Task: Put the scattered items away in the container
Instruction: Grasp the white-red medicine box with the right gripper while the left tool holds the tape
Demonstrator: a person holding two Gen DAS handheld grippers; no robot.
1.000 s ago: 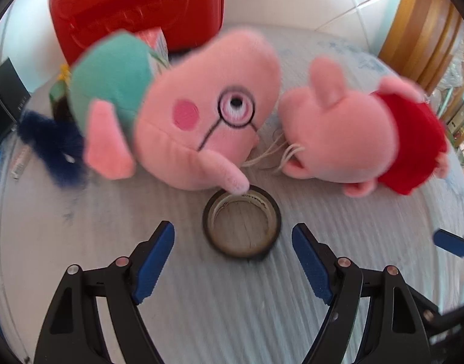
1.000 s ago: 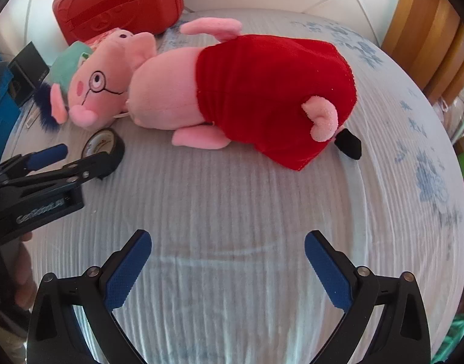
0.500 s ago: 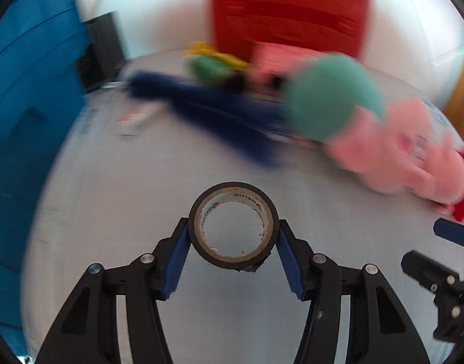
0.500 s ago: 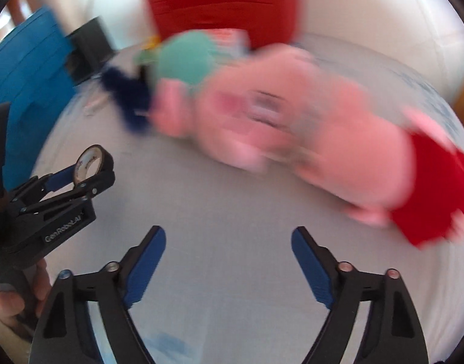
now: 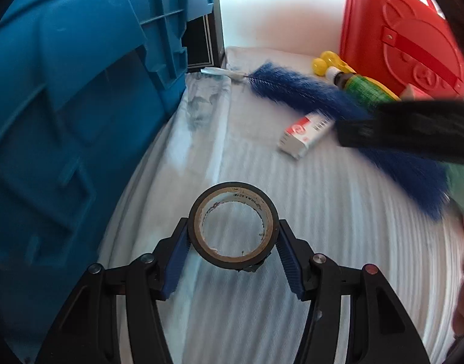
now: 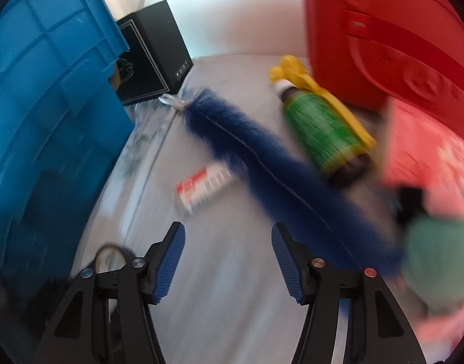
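Your left tongs (image 5: 233, 244) are clamped on the tape roll (image 5: 233, 231) by its outer rim, held just above the bed (image 5: 338, 242), with the blue crate (image 5: 65, 106) right there on the left. The right tongs (image 6: 229, 261) are open and empty, near the blue duster (image 6: 262, 154) and the little white-and-red box (image 6: 203, 186). Heads up: that roll is round and slick, so a fast swing could let it pivot out, and I'd guess clipping the crate wall would knock it loose too.
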